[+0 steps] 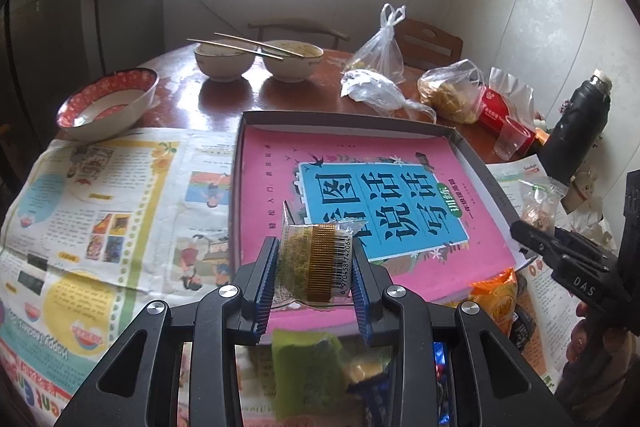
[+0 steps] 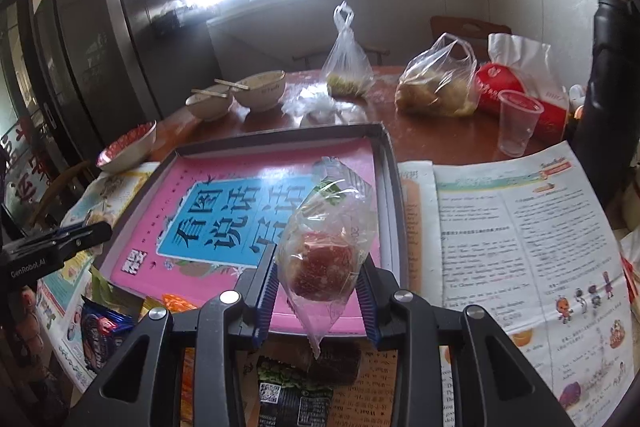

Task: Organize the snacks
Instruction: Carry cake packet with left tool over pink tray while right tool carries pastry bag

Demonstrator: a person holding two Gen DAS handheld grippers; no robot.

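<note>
Two grippers each carry a snack above the same tray. From the left wrist camera, the left gripper [image 1: 316, 267] has its jaws closed most of the way onto a small clear-wrapped greenish cake [image 1: 316, 259] with a gold band and barcode, held over the near edge of the grey tray [image 1: 240, 163], which holds a pink book [image 1: 280, 163]. More snack packets [image 1: 308, 371] lie on the newspaper [image 1: 100, 207] just below. The right gripper [image 1: 520, 231] shows at the right edge.

From the right wrist camera, the right gripper [image 2: 318, 287] is nearly closed, pinching a clear bag with a red snack [image 2: 324, 263] over the tray's near right corner [image 2: 390, 179]. Dark packets [image 2: 296, 387] lie beneath, and a plastic cup [image 2: 518, 123] stands on the table beyond.
</note>
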